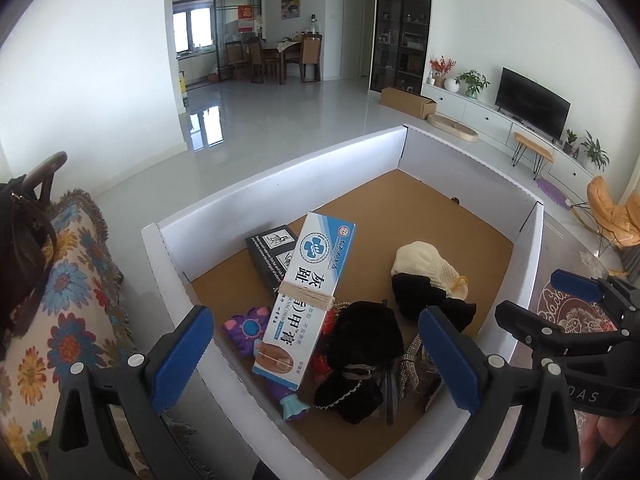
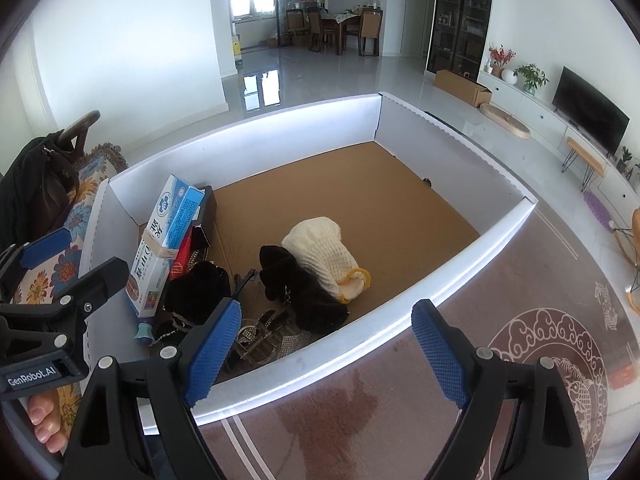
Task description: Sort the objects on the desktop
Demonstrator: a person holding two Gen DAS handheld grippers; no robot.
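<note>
A white-walled cardboard box (image 1: pixel 280 184) (image 2: pixel 248 136) with a brown floor holds the sorted items. A blue-and-white ointment carton (image 1: pixel 308 292) (image 2: pixel 160 248) bound with twine leans on a black box (image 1: pixel 268 252) and a purple toy (image 1: pixel 246 330). Beside them lie a black fuzzy pouch (image 1: pixel 364 340) (image 2: pixel 198 292), a cream knitted piece (image 1: pixel 424 264) (image 2: pixel 320 252) on black cloth (image 1: pixel 420 296) (image 2: pixel 304 292), and rhinestone accessories (image 2: pixel 276 340). My left gripper (image 1: pixel 316 320) hangs open above the box's near left corner, holding nothing. My right gripper (image 2: pixel 328 312) stands open over the near wall, also holding nothing.
A floral blanket (image 1: pixel 60 300) and a dark handbag (image 1: pixel 20 248) lie left of the box. A patterned rug (image 2: pixel 520 360) covers the surface to the right. The box's far half shows bare brown floor (image 2: pixel 360 184). A person's fingers (image 2: pixel 44 420) grip the left handle.
</note>
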